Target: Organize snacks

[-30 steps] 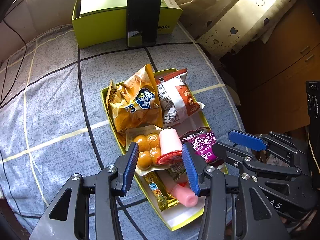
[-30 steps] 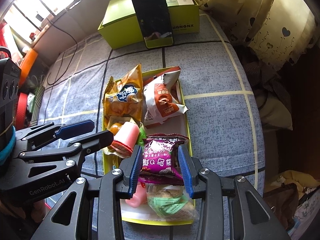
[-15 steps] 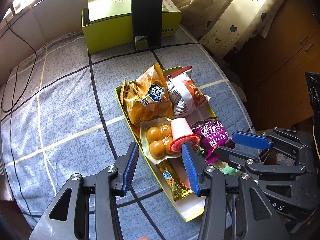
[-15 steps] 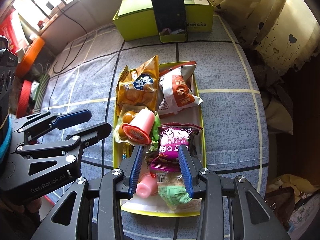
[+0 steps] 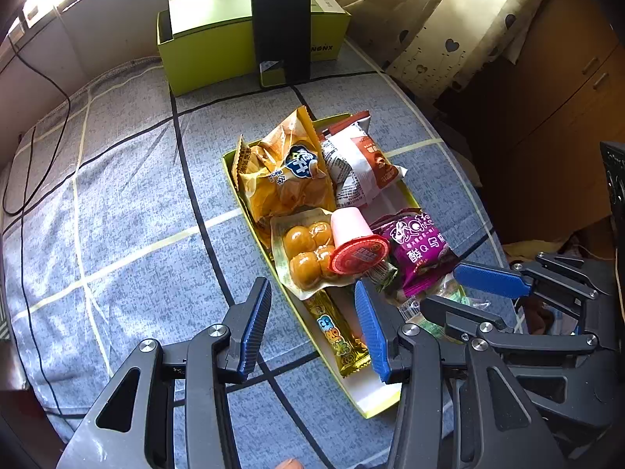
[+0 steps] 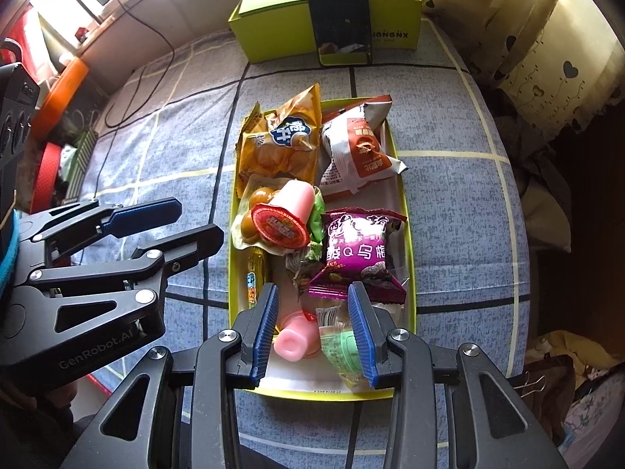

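Observation:
A yellow-green tray (image 5: 233, 175) (image 6: 402, 211) lies on the blue checked cloth and holds several snacks. In it are an orange chip bag (image 5: 287, 172) (image 6: 283, 144), a white and brown packet (image 5: 359, 164) (image 6: 357, 152), a pink jelly cup with a red lid (image 5: 353, 240) (image 6: 287, 215), a purple packet (image 5: 416, 250) (image 6: 357, 250) and a yellow stick packet (image 5: 336, 336). My left gripper (image 5: 312, 324) is open and empty above the tray's near left edge. My right gripper (image 6: 312, 328) is open and empty above the tray's near end, over a second pink cup (image 6: 295, 338).
A green box (image 5: 218, 35) (image 6: 281, 27) stands at the far end with a black phone (image 5: 281, 31) (image 6: 338, 11) leaning on it. A cable (image 5: 23, 179) runs along the left. Curtains (image 5: 461, 19) and a wooden cabinet (image 5: 566, 109) are on the right.
Both grippers have pulled back and up from the tray, open and empty. The jelly cup and purple packet stay in the tray.

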A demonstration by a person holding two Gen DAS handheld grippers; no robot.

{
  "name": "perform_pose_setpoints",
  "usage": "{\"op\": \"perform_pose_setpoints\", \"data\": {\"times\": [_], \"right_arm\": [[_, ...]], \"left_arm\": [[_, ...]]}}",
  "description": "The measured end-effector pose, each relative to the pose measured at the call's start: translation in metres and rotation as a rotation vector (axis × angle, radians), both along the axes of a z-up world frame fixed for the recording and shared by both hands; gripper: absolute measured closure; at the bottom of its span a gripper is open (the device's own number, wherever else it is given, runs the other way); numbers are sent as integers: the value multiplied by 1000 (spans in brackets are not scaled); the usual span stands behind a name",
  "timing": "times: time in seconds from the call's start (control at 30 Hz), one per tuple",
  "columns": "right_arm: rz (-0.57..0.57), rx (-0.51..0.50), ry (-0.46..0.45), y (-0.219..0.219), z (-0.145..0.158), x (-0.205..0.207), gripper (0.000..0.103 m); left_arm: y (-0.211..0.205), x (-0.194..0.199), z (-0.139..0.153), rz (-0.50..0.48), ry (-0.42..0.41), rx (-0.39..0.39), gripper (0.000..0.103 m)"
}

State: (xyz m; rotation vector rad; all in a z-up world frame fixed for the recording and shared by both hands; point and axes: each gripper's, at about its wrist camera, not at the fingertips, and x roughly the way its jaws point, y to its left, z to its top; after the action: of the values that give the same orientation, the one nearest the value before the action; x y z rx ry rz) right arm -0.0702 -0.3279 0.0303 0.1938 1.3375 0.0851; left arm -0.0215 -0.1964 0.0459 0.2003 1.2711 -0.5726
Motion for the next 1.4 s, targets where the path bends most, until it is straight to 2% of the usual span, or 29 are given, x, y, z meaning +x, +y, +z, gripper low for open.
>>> {"op": "perform_pose_setpoints", "data": {"times": [0.33, 1.4], "right_arm": [[0, -3, 3, 2, 0, -2, 68], [-6, -8, 17, 3, -5, -3, 68]], "left_arm": [[-1, -3, 1, -8, -21, 16, 57], [-2, -6, -9, -15, -12, 46, 57]]}}
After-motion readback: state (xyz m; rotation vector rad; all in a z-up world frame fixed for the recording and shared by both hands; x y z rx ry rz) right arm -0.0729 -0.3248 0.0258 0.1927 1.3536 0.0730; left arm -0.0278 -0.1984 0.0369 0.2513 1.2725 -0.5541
